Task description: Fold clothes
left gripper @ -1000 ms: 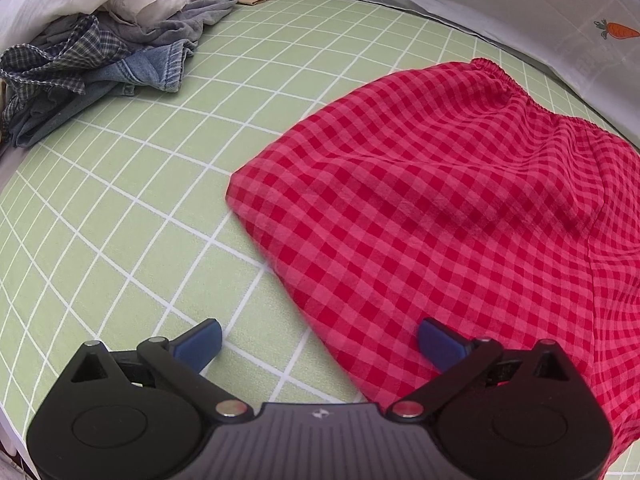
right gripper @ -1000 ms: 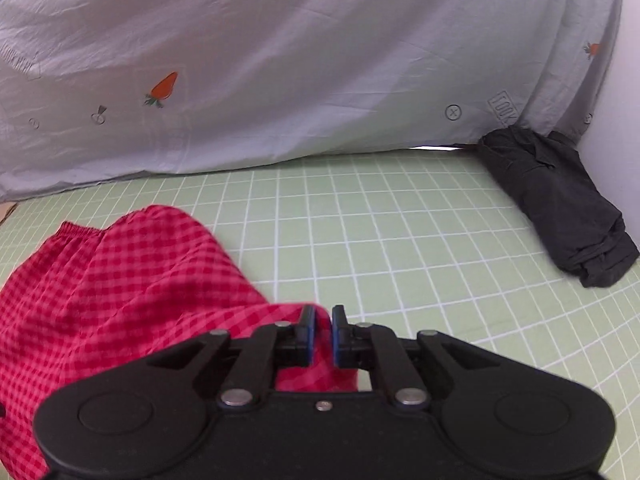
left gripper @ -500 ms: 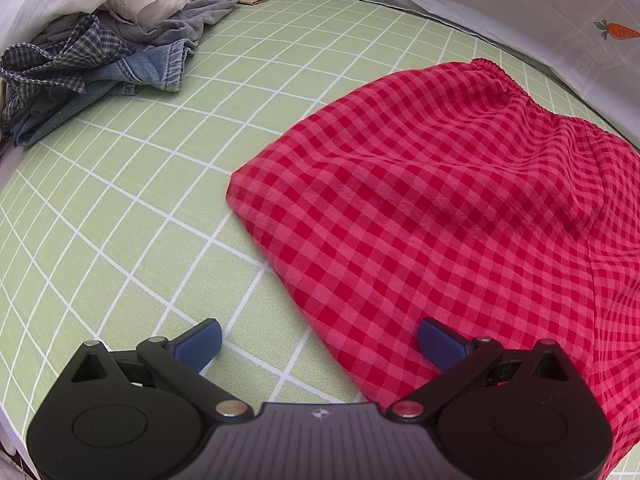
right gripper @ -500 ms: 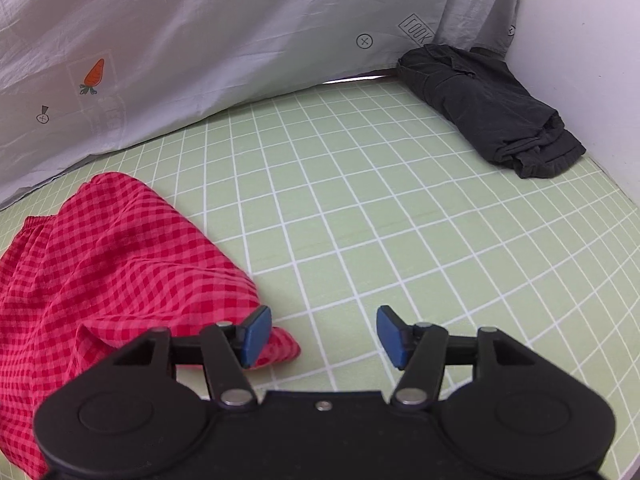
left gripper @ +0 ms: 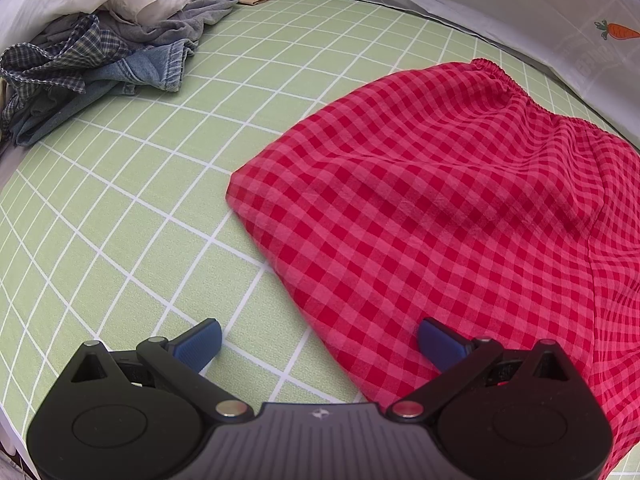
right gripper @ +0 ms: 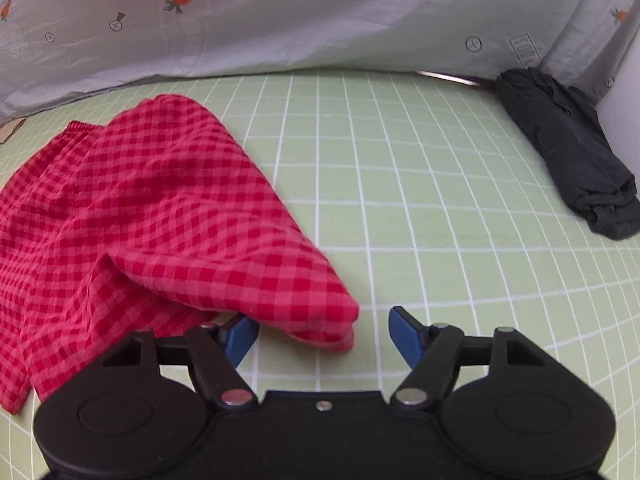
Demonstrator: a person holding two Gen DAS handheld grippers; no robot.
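Red checked cloth [right gripper: 168, 216] is lying loose now: the right gripper [right gripper: 320, 334] is opening and letting go, while the left gripper [left gripper: 318, 340] is waiting spread wide

A red gingham garment [left gripper: 440, 208] of thin, crinkled woven cloth, its waistband gathered, lies on a matt green mat [left gripper: 120, 208] ruled with white lines. The left gripper [left gripper: 318, 344] and right gripper [right gripper: 322, 330] are matt black plastic with shiny metal rivets; their blue pads [left gripper: 198, 342] look ribbed, probably rubber. Behind, a heap of clothes [left gripper: 100, 52] shows faded denim and soft checked cotton. A dark garment [right gripper: 568, 152] appears smooth and dull. The grey printed sheet [right gripper: 320, 12] looks lightly creased.
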